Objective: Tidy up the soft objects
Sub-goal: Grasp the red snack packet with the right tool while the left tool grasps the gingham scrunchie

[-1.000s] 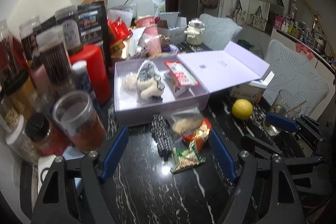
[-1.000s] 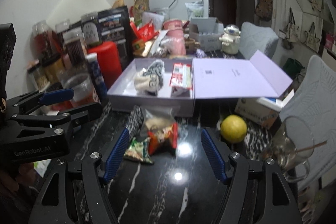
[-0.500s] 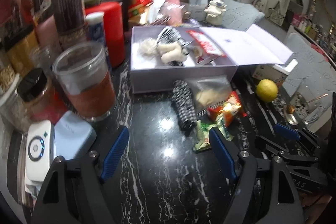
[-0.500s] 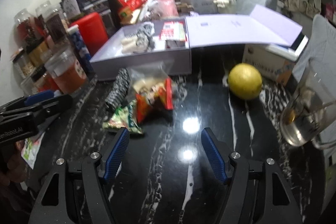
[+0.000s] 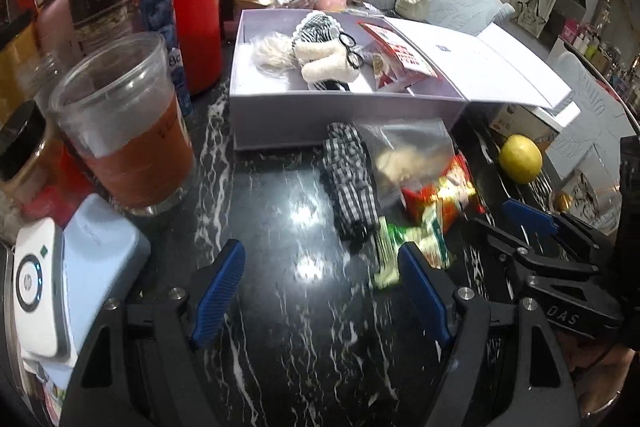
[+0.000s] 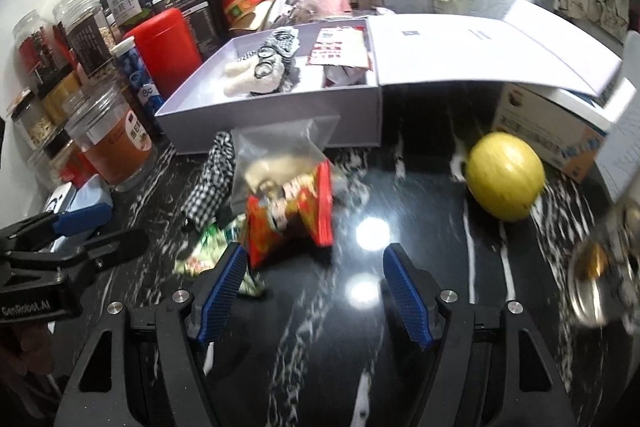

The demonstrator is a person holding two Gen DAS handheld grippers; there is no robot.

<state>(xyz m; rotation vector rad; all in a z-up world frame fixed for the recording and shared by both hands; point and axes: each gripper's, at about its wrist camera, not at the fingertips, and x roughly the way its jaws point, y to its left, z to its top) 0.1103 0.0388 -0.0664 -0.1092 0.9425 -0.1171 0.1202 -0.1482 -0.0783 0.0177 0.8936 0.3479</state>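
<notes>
A lilac box (image 5: 344, 115) (image 6: 280, 121) stands open on the black marble table, holding a plush toy (image 5: 324, 61) (image 6: 256, 73) and a red packet (image 5: 400, 61). In front of it lie a black-and-white checked cloth roll (image 5: 352, 183) (image 6: 212, 183), a clear bag (image 5: 412, 155) (image 6: 280, 151), a red snack packet (image 5: 444, 199) (image 6: 296, 215) and a green packet (image 5: 404, 247) (image 6: 208, 251). My left gripper (image 5: 320, 287) is open just short of the cloth roll, nothing between its fingers. My right gripper (image 6: 314, 287) is open near the packets, its left finger beside the green one.
Jars, a clear tub of brown powder (image 5: 128, 131) (image 6: 112, 143), a red canister (image 5: 192, 19) and a blue tube crowd the left. A pale blue case (image 5: 100, 259) lies near left. A yellow lemon (image 5: 520, 159) (image 6: 506, 181) and a glass (image 6: 608, 267) sit on the right.
Both grippers have sunk toward the table and tipped downward, closing in on the pile of packets and the cloth roll. Their jaws have kept the same width.
</notes>
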